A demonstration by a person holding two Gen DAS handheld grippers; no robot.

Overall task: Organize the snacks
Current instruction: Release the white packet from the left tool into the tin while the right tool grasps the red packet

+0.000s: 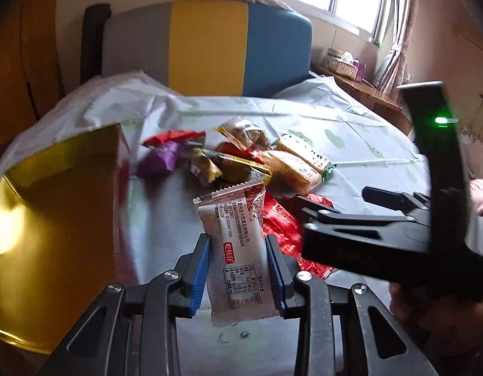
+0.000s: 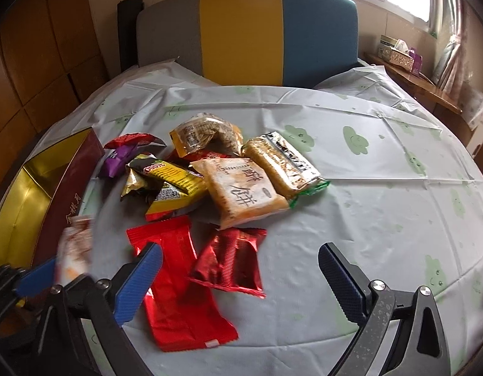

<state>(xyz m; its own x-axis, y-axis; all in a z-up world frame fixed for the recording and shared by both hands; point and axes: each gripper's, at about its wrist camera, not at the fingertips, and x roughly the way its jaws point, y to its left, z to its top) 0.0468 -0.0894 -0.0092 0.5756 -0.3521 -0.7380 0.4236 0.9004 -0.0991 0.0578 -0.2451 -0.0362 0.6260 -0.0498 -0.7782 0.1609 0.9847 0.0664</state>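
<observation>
- A white sachet [image 1: 238,250] with red print and a crimped top edge stands between the blue ribbed pads of the left tongs [image 1: 238,269], low in the middle of the left wrist view; the pads press its two long sides and it is lifted off the surface.
- In the right wrist view the same sachet [image 2: 75,247] shows as a blur at the lower left, just beside the box.
- The box [image 1: 53,219] fills the left side of the left wrist view: an open rectangular box with a shiny gold lining and a dark red outer wall [image 2: 69,200] printed with pale characters. No snack shows inside the part of it in view.
- The right tongs [image 2: 240,285] stand wide at the bottom of the right wrist view, their blue ribbed pads apart, with nothing pressed between them. Two red foil packets lie below them: a long flat one [image 2: 178,282] and a smaller crinkled one [image 2: 232,260], touching each other.
- Above these, mid-frame, lies a loose pile of packets: two clear wraps of pale biscuit [image 2: 241,191] [image 2: 285,163], a yellow-and-black packet [image 2: 175,181], a purple one [image 2: 119,159], and a clear bag of brown pieces [image 2: 207,134].
- The surface [image 2: 367,219] is covered with a pale, creased plastic cloth printed with green cloud shapes.
- Behind it, at the top, stands a padded headboard [image 2: 241,31] in grey, yellow and blue panels.
</observation>
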